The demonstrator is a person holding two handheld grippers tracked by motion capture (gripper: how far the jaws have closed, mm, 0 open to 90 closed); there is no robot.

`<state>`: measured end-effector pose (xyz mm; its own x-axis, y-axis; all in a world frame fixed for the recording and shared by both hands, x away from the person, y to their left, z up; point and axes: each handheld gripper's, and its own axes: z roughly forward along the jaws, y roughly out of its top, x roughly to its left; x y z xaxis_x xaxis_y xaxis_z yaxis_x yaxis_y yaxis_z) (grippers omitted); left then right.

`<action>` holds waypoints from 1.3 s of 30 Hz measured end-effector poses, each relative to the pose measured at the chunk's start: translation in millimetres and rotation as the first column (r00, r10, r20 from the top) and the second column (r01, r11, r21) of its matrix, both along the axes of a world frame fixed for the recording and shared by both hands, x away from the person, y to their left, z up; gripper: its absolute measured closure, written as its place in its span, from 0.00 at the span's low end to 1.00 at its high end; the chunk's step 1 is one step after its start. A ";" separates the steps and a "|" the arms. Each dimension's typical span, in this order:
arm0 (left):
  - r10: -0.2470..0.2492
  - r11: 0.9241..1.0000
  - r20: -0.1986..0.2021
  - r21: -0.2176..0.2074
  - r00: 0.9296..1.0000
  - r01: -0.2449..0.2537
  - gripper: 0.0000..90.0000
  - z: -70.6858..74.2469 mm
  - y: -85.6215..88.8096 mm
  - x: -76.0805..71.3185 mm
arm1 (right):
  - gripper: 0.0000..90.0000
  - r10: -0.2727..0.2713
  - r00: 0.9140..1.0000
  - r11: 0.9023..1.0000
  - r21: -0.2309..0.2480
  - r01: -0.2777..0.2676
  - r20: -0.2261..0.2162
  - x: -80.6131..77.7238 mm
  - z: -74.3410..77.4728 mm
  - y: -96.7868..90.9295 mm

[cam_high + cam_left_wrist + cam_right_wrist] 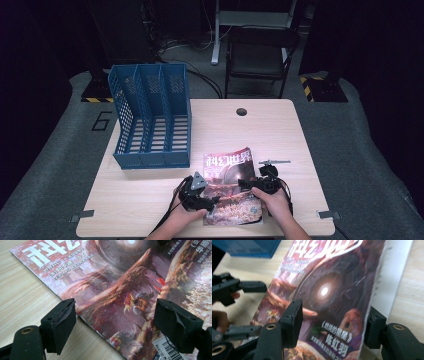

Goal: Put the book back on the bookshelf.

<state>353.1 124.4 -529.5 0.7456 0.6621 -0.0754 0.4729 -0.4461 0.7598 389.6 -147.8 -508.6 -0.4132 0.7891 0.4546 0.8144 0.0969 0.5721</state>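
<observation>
A magazine (230, 170) with a reddish science-fiction cover lies flat near the table's front edge. My left gripper (212, 201) comes in at its left side. In the left gripper view its jaws (118, 322) stand wide open, one over bare wood and one over the cover (112, 277), straddling the magazine's left edge. My right gripper (246, 184) reaches in from the right. Its jaws (333, 325) stand apart, one on the cover (324, 290) and one just past the right edge, where a white page shows. The left gripper (262, 307) appears beyond.
A blue three-slot file holder (150, 120) stands at the table's back left, its open side facing the front; its corner (249, 247) shows in the right gripper view. A thin grey bar (274, 162) lies right of the magazine. A black chair (260, 55) stands behind the table.
</observation>
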 end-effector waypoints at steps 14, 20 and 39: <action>0.000 1.000 -0.003 0.001 1.000 0.000 0.20 0.2 0.1 0.0 | 0.41 0.103 0.995 0.995 -0.013 -0.104 -0.016 -3.1 -0.9 6.3; -0.001 1.000 -0.003 0.002 1.000 0.001 0.20 0.2 0.2 0.0 | 0.42 0.079 0.996 0.997 0.028 -0.078 -0.040 -1.3 -2.1 3.0; -0.001 1.000 -0.002 -0.001 1.000 0.001 0.20 0.0 0.1 0.1 | 0.71 0.079 0.992 0.996 0.036 -0.076 -0.094 5.2 -3.8 -8.0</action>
